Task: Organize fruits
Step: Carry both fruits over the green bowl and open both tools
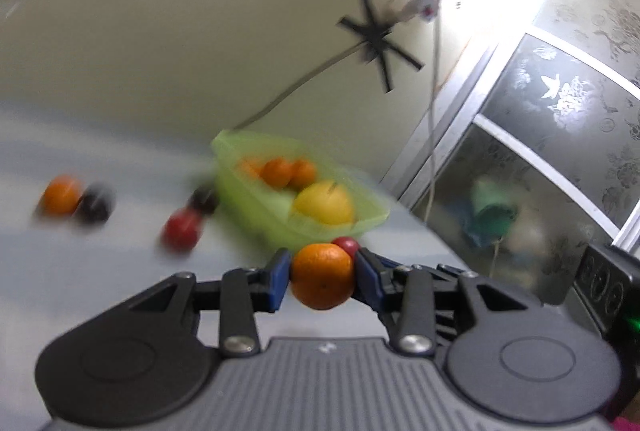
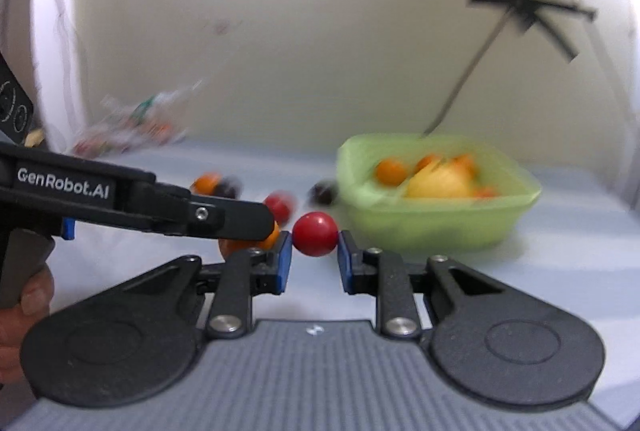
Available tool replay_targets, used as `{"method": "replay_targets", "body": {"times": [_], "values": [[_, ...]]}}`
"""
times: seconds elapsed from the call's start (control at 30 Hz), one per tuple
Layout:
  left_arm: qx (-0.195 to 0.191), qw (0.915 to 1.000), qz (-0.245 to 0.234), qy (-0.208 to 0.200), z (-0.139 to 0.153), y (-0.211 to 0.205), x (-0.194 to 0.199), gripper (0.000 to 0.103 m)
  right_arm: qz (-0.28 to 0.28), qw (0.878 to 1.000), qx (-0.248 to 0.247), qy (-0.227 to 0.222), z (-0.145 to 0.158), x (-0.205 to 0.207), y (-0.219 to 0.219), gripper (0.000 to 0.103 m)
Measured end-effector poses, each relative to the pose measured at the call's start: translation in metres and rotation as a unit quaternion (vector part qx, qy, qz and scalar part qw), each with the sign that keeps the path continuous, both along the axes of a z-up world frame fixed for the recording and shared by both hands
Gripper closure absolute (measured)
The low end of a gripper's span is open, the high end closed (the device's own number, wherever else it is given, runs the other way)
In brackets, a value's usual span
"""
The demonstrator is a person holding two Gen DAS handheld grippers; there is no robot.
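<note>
Your left tool (image 1: 322, 273) clamps the orange (image 1: 323, 277), your right tool (image 2: 315, 251) pinches the red fruit (image 2: 315, 233); the green basket (image 2: 516, 209) sits just ahead, nearer your right.

Left claw (image 1: 322, 275) clamped on orange (image 1: 322, 277); right claw (image 2: 315, 251) gripping red fruit (image 2: 315, 233) (both level).

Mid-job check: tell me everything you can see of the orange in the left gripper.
The orange is round, bright and dimpled, with a small dark navel spot low on its face. The left gripper is shut on it, a blue pad pressing each side, and it is lifted clear of the table. A red fruit peeks out just behind it, with the green basket beyond. In the right wrist view the orange is mostly hidden.
</note>
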State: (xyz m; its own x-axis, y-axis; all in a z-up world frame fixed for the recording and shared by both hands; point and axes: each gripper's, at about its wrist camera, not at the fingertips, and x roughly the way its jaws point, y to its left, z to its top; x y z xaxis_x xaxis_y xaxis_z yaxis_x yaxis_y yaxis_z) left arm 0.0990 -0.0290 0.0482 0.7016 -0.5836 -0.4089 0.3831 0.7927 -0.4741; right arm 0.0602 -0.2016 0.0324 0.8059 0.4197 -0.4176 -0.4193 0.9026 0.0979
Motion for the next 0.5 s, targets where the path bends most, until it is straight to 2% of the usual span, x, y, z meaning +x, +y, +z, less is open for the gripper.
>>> {"method": "replay_targets", "body": {"times": [0.17, 0.3, 0.43, 0.47, 0.5], "values": [[0.008, 0.9999, 0.002, -0.008, 0.016, -0.036, 0.054, 0.067, -0.056, 0.998, 0.02, -0.038, 0.014, 0.041, -0.029, 0.076], [0.013, 0.998, 0.053, 0.032, 0.0, -0.043, 0.095, 0.067, -0.082, 0.996, 0.023, -0.042, 0.008, 0.076, -0.037, 0.076], [0.02, 0.9945, 0.081, 0.063, -0.016, -0.041, 0.114, 0.067, -0.107, 0.993, 0.044, -0.03, -0.005, 0.099, -0.05, 0.073], [0.026, 0.9945, 0.08, 0.063, -0.018, -0.042, 0.115, 0.065, -0.111, 0.992, 0.052, -0.023, -0.009, 0.103, -0.055, 0.067], [0.033, 0.9946, 0.078, 0.061, -0.02, -0.044, 0.115, 0.061, -0.117, 0.991, 0.056, -0.014, -0.012, 0.105, -0.058, 0.05]]}}
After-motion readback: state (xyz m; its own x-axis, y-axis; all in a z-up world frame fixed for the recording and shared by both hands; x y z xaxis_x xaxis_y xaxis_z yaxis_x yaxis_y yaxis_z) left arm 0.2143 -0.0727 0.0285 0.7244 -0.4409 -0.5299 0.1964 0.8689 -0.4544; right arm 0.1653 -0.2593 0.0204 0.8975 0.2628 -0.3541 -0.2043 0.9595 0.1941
